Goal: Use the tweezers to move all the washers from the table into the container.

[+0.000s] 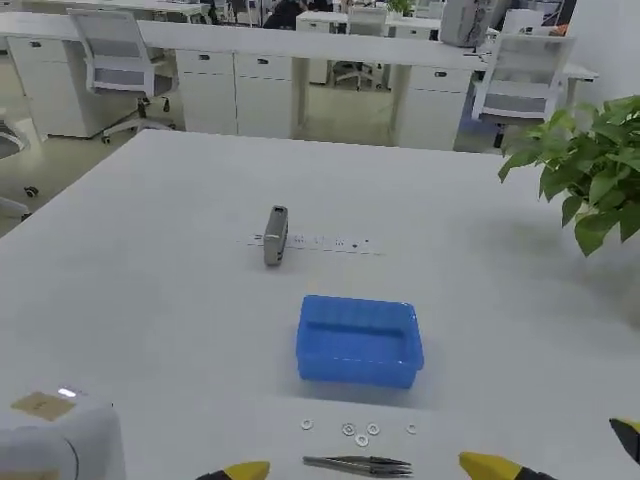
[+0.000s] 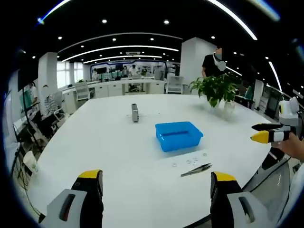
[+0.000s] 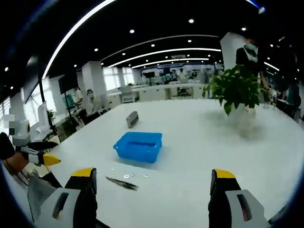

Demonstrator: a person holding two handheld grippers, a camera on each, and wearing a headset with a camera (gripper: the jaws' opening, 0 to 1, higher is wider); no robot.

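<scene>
Near the table (image 1: pixel 180 300) front edge, tweezers (image 1: pixel 357 464) lie just beside tiny washers (image 1: pixel 360 431); likely light, springy, slippery steel, so pinch mid-shank. Gaping wide, empty: left gripper (image 2: pixel 156 175), right gripper (image 3: pixel 153 173).

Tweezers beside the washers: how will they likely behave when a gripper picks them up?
The tweezers look thin and metallic, so probably light and slippery between jaws. They lie flat on the smooth table, so they may skid rather than lift when nudged. Their slim arms will likely flex shut if squeezed.
</scene>
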